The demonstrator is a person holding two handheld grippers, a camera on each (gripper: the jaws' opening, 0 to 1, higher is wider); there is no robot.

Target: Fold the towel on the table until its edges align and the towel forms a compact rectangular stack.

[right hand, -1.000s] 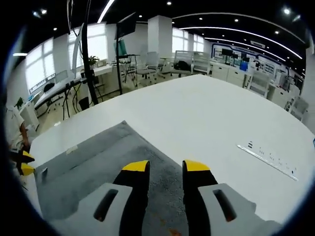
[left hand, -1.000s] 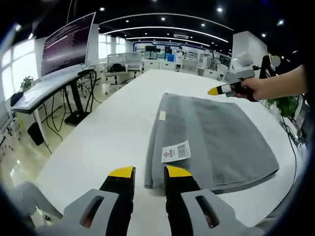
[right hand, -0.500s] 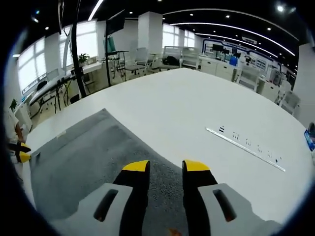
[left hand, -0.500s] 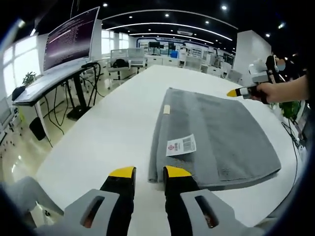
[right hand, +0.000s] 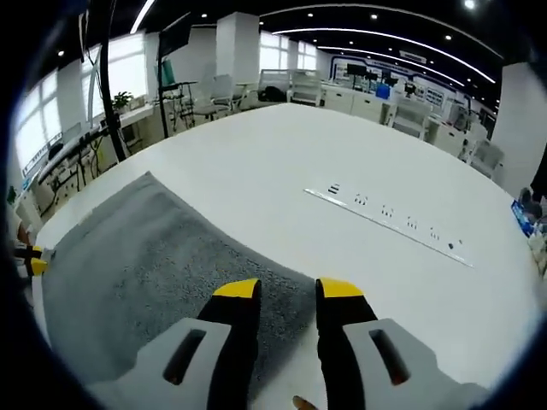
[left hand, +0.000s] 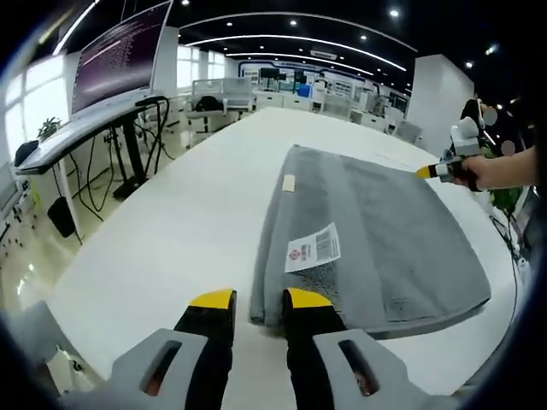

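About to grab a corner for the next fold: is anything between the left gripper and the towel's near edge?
Nothing visible. The left gripper sits right at the near edge of the grey towel, with bare white table beside it. Its jaws are open and hold nothing.

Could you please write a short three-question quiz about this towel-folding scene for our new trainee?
1. True or false: the grey towel lies flat on the white table, already folded over with layered edges.
2. Multiple choice: what lies on the towel, on its side nearer the left gripper? A) a white label with a printed code B) a red cup C) a pair of scissors
3. Fill in: in the right gripper view, a long white ____ with sockets lies on the table beyond the right gripper.

Key
1. True
2. A, the white label
3. power strip
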